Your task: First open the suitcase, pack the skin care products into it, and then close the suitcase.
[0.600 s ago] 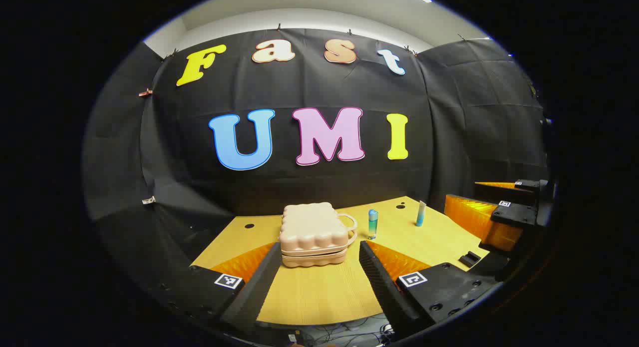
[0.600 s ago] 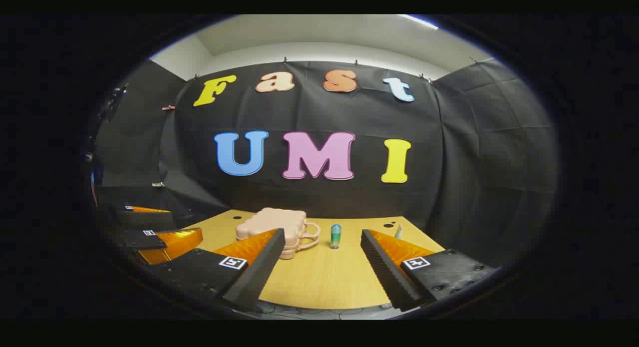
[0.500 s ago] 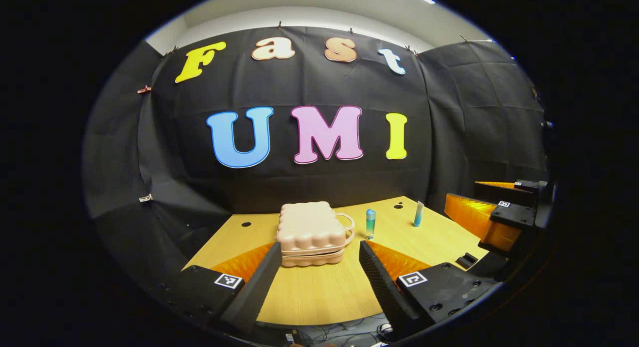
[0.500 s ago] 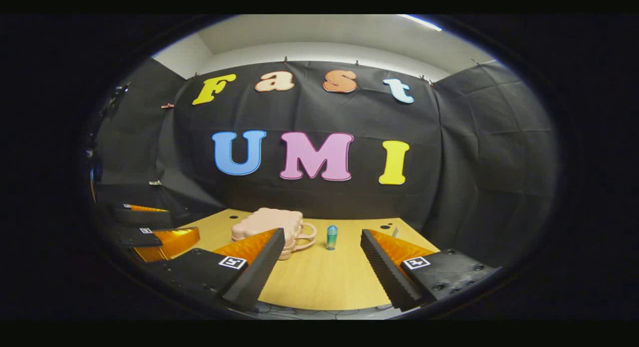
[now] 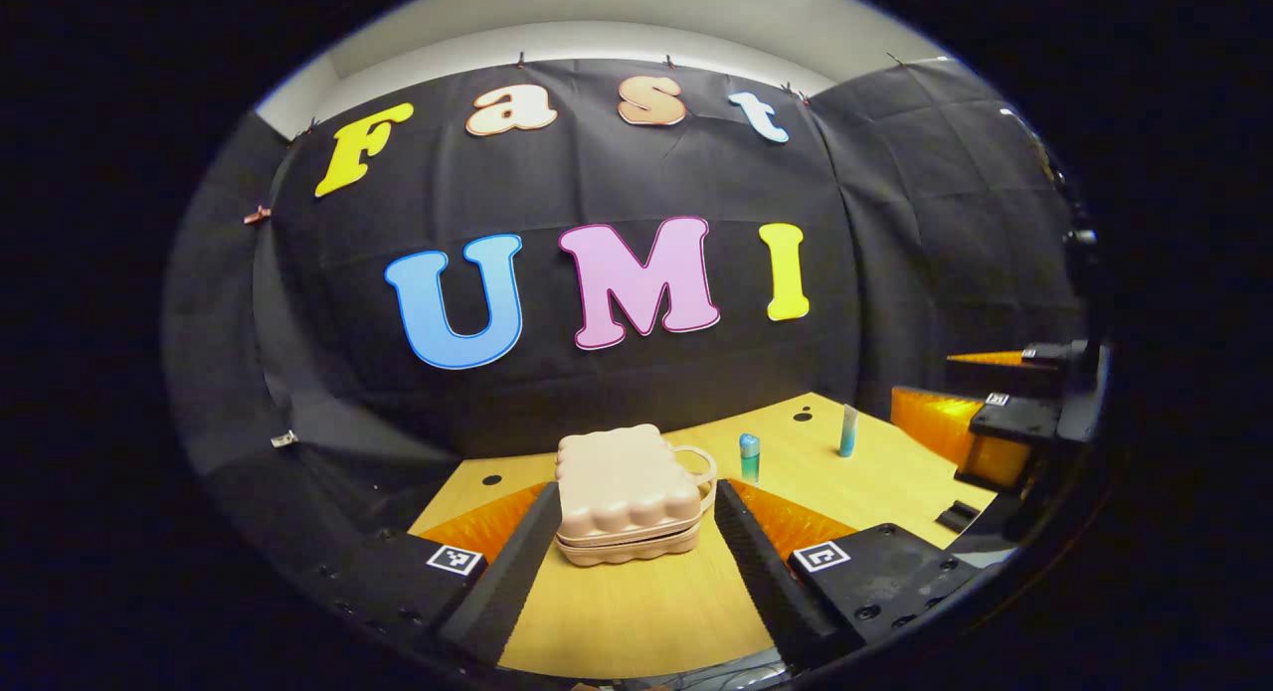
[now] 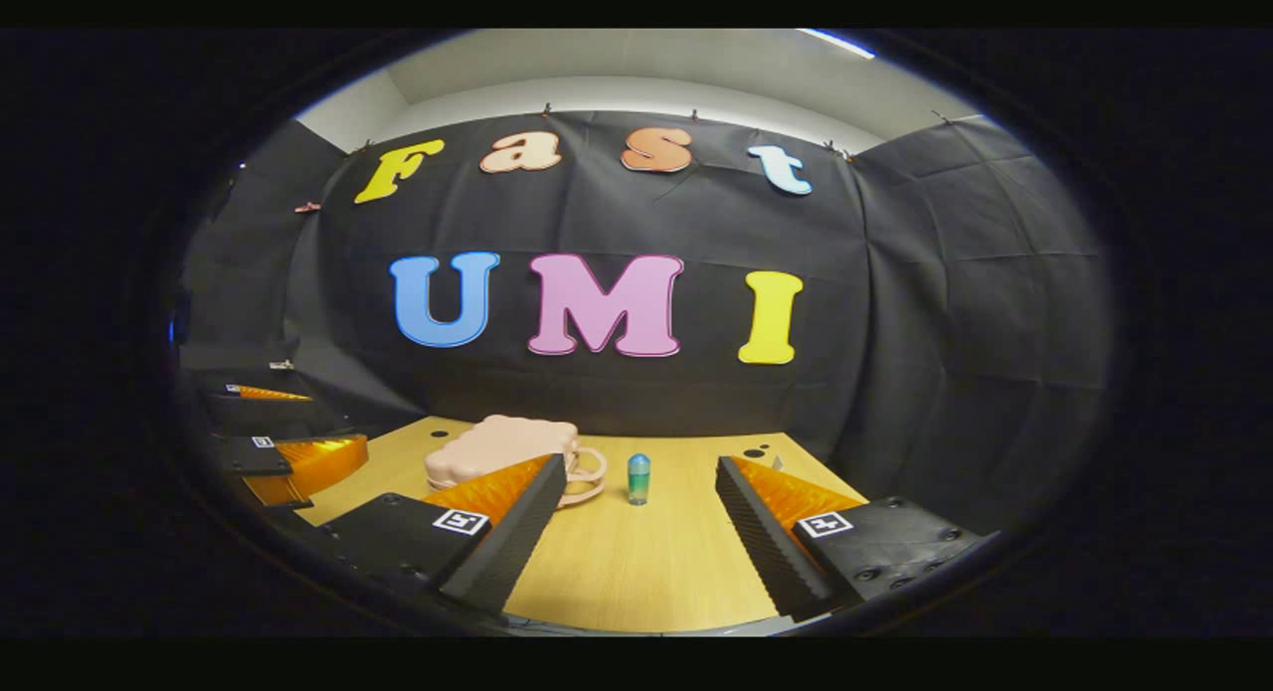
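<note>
Suitcase [image 5: 625, 495] lies flat and shut on the worktop [image 5: 646, 611], handle pointing toward the bottle [image 5: 749, 457]; lid seam faces the left hand-held gripper [image 5: 627, 562], w/ the case sitting straight ahead betw its two fingers but not touched. That gripper is wide open, holding nothing; prob lined up this way so it can reach the seam or lid edge for the opening step, which isn't done yet.

Right hand-held gripper [image 6: 636, 547] also spread wide and empty, hanging over the near worktop [image 6: 646, 572]. The bottle [image 6: 637, 478] stands upright just ahead betw its fingers, well short of contact, so this side looks set for picking up the skin care items once the lid is up. Suitcase [image 6: 502, 450] is off to its left, partly behind the finger.

Tube [image 5: 847, 431] stands upright farther right, near the back edge, apart from the bottle. Both items are just beside the case on the handle side, a short carry into it.

In the left gripper view the right hand-held gripper [image 5: 980, 423] shows at far right, clear of everything
</note>
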### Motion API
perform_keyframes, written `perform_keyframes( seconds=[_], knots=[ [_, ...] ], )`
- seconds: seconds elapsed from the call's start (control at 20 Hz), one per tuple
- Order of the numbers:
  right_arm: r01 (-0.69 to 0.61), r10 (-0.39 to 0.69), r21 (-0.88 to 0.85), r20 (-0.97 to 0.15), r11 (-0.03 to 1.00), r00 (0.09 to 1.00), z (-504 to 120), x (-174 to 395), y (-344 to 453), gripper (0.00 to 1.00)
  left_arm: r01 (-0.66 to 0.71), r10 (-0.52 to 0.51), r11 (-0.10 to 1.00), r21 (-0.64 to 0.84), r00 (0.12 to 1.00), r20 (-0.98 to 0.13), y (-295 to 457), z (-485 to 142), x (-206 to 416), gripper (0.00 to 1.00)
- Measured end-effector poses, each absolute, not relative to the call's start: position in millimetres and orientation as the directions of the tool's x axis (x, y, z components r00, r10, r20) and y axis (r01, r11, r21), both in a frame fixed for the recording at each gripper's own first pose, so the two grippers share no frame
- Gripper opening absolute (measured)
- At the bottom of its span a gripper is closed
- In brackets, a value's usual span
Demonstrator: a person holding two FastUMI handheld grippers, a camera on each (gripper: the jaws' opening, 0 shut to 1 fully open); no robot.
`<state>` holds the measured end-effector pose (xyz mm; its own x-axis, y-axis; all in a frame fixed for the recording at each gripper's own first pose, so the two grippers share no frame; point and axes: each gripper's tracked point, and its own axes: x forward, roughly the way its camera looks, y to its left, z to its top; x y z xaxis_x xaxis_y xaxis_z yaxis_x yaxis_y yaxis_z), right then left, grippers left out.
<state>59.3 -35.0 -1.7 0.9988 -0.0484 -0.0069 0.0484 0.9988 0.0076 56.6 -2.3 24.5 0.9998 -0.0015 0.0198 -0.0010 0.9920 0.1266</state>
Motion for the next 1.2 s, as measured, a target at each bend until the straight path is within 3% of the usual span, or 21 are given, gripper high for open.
perform_keyframes(
  seconds=[0.25,0.65,0.9,1.2],
  knots=[
    [0.028,-0.027,0.040,-0.030,0.999,0.999,-4,85,-36,0.96,0.028,-0.028,0.998,-0.047,1.000,-0.013,-12,25,74,0.97],
    [0.039,-0.039,-0.013,-0.004,0.999,0.999,3,121,-60,0.96,0.056,-0.059,0.996,-0.074,0.998,-0.037,-24,38,127,0.97],
    [0.061,-0.062,-0.010,-0.018,0.998,0.998,-2,149,-103,0.96,0.102,-0.109,0.990,-0.101,0.992,-0.069,-61,50,201,0.97],
    [0.074,-0.076,-0.044,-0.042,0.996,0.996,-11,178,-153,0.96,0.078,-0.118,0.982,-0.173,0.966,-0.230,-94,26,315,0.96]
  ],
)
